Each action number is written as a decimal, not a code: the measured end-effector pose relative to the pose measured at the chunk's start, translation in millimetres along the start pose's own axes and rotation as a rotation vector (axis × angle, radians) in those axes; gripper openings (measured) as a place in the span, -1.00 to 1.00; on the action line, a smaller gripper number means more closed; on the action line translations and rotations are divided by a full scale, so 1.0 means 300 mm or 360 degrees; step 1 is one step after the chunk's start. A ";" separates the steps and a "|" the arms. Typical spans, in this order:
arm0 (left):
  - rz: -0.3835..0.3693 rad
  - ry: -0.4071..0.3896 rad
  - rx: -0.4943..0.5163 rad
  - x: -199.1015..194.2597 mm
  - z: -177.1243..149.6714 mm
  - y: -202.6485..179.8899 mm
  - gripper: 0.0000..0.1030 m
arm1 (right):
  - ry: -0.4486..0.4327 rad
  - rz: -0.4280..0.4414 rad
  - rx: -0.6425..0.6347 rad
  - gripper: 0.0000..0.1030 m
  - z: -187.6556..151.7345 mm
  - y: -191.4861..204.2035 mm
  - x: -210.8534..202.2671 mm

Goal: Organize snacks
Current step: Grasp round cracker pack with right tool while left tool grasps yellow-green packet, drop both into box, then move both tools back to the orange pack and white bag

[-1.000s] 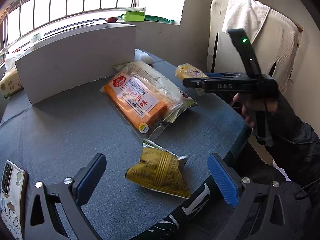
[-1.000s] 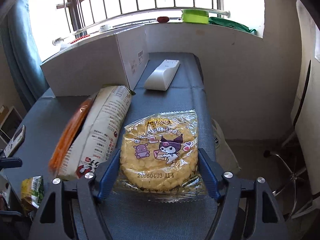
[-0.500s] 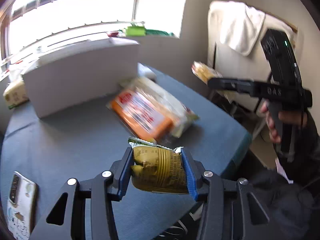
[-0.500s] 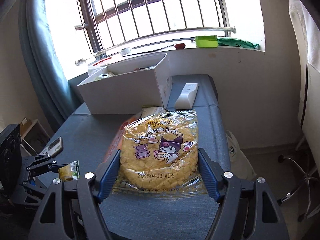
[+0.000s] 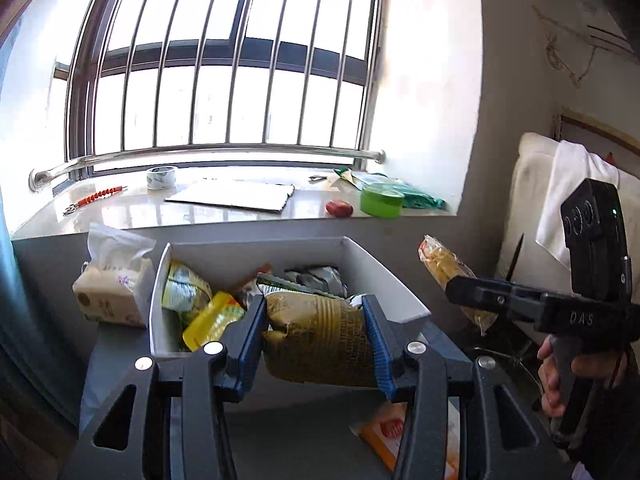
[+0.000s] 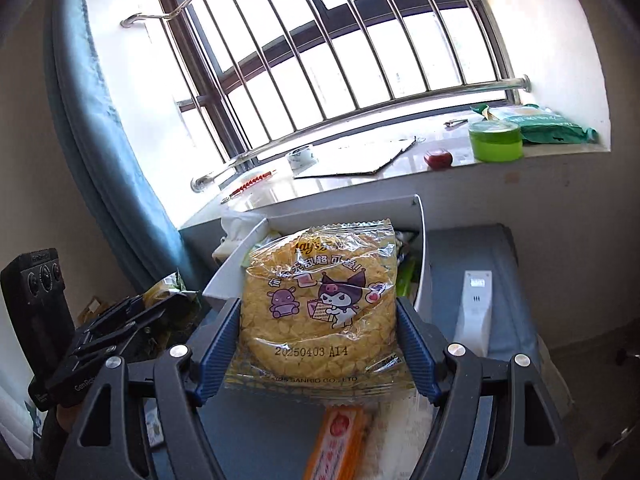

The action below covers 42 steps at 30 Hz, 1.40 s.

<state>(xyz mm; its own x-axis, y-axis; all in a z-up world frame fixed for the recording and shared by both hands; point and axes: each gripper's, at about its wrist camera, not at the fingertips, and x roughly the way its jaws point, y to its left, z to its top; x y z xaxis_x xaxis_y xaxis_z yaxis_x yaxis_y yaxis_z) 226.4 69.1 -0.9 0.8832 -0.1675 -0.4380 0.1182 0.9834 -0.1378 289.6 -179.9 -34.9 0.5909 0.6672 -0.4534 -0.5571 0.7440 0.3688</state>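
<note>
My left gripper is shut on an olive-yellow snack packet and holds it in the air just in front of the white box, which has several snacks inside. My right gripper is shut on a clear bag of yellow corn crisps with a cartoon print, held up before the same white box. In the left wrist view the right gripper and its bag hover to the right of the box.
An orange pack lies on the grey-blue table below both grippers. A white remote lies right of the box and a tissue pack left of it. The windowsill behind holds a green tub and tape roll.
My left gripper closed on the olive-yellow packet and lifted it off the table toward the box. My right gripper lifted the corn crisp bag and rose toward the box too.
</note>
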 end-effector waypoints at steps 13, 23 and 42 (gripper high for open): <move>0.0246 0.0281 -0.0184 0.317 0.121 0.222 1.00 | 0.0023 -0.0141 0.0069 1.00 0.196 -0.094 0.291; 0.0190 0.0165 -0.0129 0.142 0.082 0.171 1.00 | -0.0032 -0.0082 0.0031 1.00 0.180 -0.043 0.182; -0.0139 0.0189 -0.0147 -0.240 -0.461 -0.111 0.99 | 0.0066 -0.0186 -0.0067 1.00 -0.410 -0.015 -0.237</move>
<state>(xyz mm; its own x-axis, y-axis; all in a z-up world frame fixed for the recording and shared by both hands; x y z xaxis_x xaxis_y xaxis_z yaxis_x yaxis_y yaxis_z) 96.0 38.6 -87.5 0.8108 -0.2644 -0.5221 0.1450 0.9551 -0.2585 178.3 -235.1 -104.3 0.6293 0.5732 -0.5247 -0.5101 0.8141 0.2776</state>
